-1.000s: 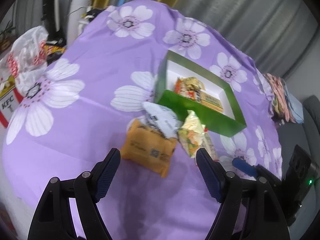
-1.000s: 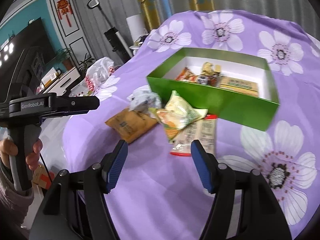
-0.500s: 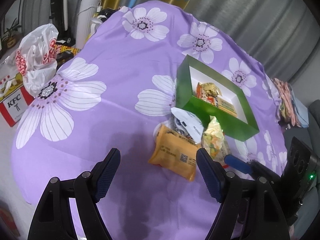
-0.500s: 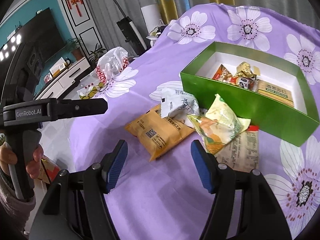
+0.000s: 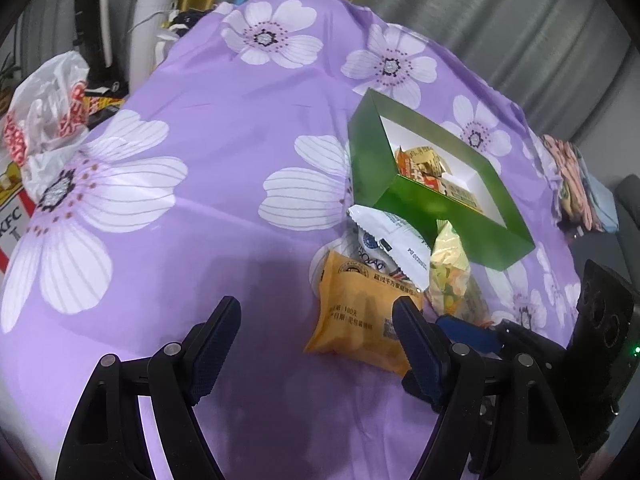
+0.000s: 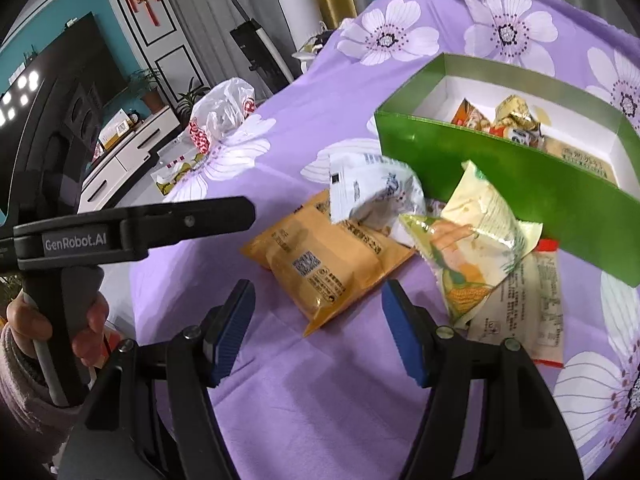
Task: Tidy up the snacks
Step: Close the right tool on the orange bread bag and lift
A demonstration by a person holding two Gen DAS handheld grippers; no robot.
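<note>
An orange snack pack [image 5: 360, 312] [image 6: 320, 264] lies on the purple flowered cloth. A white pack [image 5: 394, 242] [image 6: 372, 194] rests partly on it. A yellow-green corn snack bag [image 5: 450, 272] [image 6: 468, 240] and a flat beige packet [image 6: 528, 300] lie beside it. A green box [image 5: 424, 208] [image 6: 520, 184] behind them holds several snacks. My left gripper [image 5: 316, 316] is open and empty, just left of the orange pack. My right gripper [image 6: 318, 300] is open and empty, straddling the near corner of the orange pack.
A white and red plastic bag [image 5: 44, 116] [image 6: 220, 112] sits at the table's left edge with a KFC box [image 5: 10, 216]. Folded cloths [image 5: 576, 184] lie at the far right. A TV [image 6: 76, 76], cabinet and vacuum [image 6: 256, 48] stand beyond the table.
Both grippers have moved left and closer to the snack pile. The orange pack now lies between the right gripper's fingers. Both stay open.
</note>
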